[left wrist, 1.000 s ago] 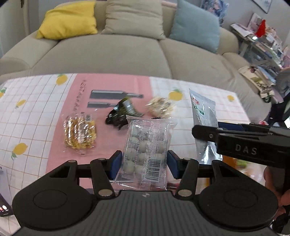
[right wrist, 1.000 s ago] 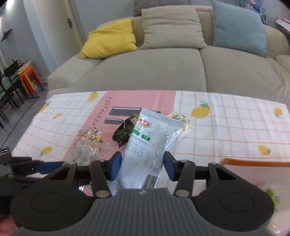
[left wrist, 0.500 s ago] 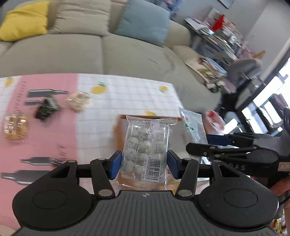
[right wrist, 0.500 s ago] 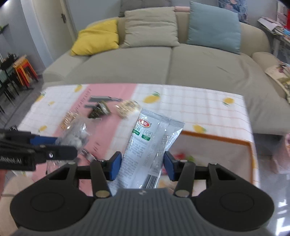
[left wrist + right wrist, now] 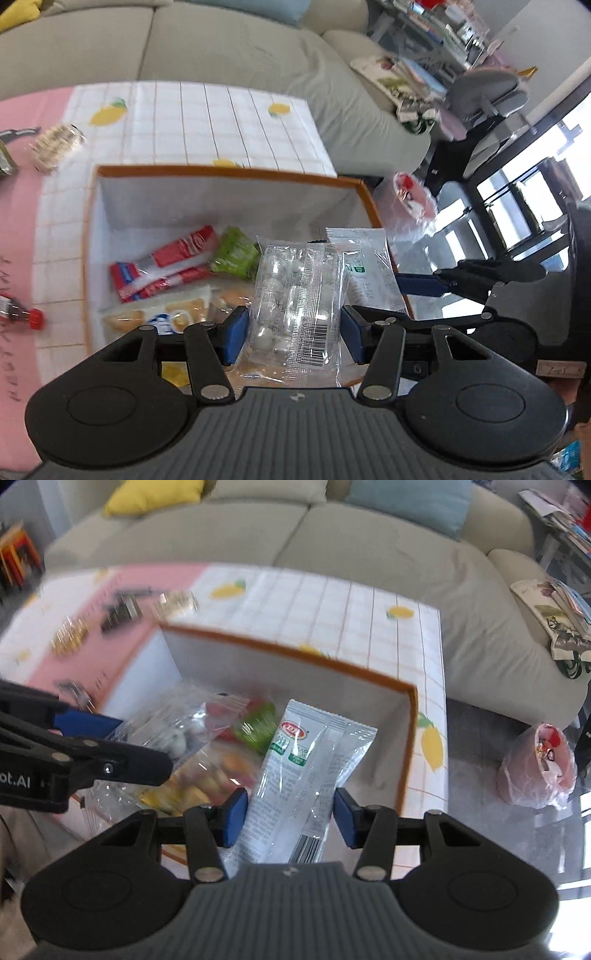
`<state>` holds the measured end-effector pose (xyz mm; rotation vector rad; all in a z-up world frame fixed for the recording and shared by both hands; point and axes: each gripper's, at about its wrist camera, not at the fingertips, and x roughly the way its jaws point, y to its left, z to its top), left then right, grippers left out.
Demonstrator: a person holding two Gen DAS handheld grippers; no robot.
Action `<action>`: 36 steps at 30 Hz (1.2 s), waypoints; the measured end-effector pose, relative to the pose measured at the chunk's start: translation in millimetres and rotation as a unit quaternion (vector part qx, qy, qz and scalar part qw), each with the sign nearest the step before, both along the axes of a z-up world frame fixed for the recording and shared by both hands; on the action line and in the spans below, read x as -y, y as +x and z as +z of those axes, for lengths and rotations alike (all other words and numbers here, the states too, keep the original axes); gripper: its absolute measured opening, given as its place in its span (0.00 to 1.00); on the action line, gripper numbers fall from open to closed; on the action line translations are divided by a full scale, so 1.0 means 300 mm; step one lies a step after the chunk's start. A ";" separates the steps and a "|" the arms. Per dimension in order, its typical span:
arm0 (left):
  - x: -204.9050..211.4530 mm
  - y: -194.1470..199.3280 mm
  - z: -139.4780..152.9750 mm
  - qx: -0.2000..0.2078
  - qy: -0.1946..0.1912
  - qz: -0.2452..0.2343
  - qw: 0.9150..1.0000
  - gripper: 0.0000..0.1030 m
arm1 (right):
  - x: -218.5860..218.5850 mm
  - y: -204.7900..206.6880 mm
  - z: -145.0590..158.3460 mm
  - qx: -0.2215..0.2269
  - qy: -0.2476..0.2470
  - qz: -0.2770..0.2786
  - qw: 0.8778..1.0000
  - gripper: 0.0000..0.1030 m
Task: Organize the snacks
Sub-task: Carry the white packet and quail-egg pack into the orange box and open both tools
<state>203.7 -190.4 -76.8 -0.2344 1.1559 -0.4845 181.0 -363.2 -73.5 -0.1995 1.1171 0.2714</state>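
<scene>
A clear packet of white balls (image 5: 295,302) is clamped upright in the left gripper (image 5: 291,332), a silvery sachet (image 5: 299,790) in the right gripper (image 5: 288,816); the orange-rimmed white box (image 5: 221,171) lies directly below both, mid-frame.

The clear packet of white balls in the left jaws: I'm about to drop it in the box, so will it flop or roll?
The clear packet of white balls probably flops: thin film. The balls look sealed in, so rolling seems unlikely. It likely lands softly on the snacks in the box.
</scene>
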 end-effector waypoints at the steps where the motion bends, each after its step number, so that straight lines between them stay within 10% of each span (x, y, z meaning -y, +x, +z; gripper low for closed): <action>1: 0.018 0.007 -0.015 -0.005 0.004 -0.001 1.000 0.59 | 0.007 0.012 -0.016 -0.007 -0.008 0.006 1.000 0.48; 15: 0.127 0.069 -0.177 -0.092 0.024 0.018 0.995 0.59 | 0.036 0.118 -0.191 -0.098 -0.062 0.100 0.988 0.48; 36: 0.124 0.116 -0.177 -0.115 0.011 -0.033 0.993 0.72 | -0.004 0.126 -0.223 -0.123 -0.104 0.150 0.975 0.50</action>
